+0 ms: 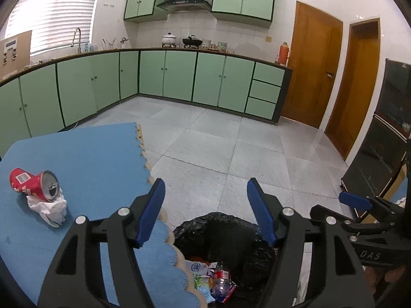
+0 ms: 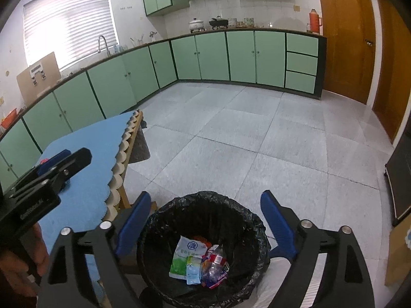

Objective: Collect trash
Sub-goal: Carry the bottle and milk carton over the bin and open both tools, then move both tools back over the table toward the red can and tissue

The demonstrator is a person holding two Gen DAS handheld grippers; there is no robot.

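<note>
A crushed red can point(image 1: 33, 184) lies on its side on the blue mat point(image 1: 97, 159), resting against a crumpled white tissue point(image 1: 50, 208), to the left of my left gripper point(image 1: 205, 197). That gripper is open and empty, above the table edge and the bin. A black-lined trash bin point(image 2: 203, 205) stands on the floor beside the table, holding a plastic bottle point(image 2: 214, 264), a white-green packet point(image 2: 186, 256) and wrappers. My right gripper point(image 2: 205, 210) is open and empty directly over the bin. The bin also shows in the left wrist view point(image 1: 226, 231).
The table's scalloped edge point(image 2: 120, 159) runs next to the bin. Grey tiled floor point(image 1: 231, 148) stretches to green cabinets point(image 1: 179, 74). A dark cabinet point(image 1: 382, 138) stands at right, wooden doors point(image 1: 313, 61) behind. A cardboard box point(image 2: 398, 254) sits at far right.
</note>
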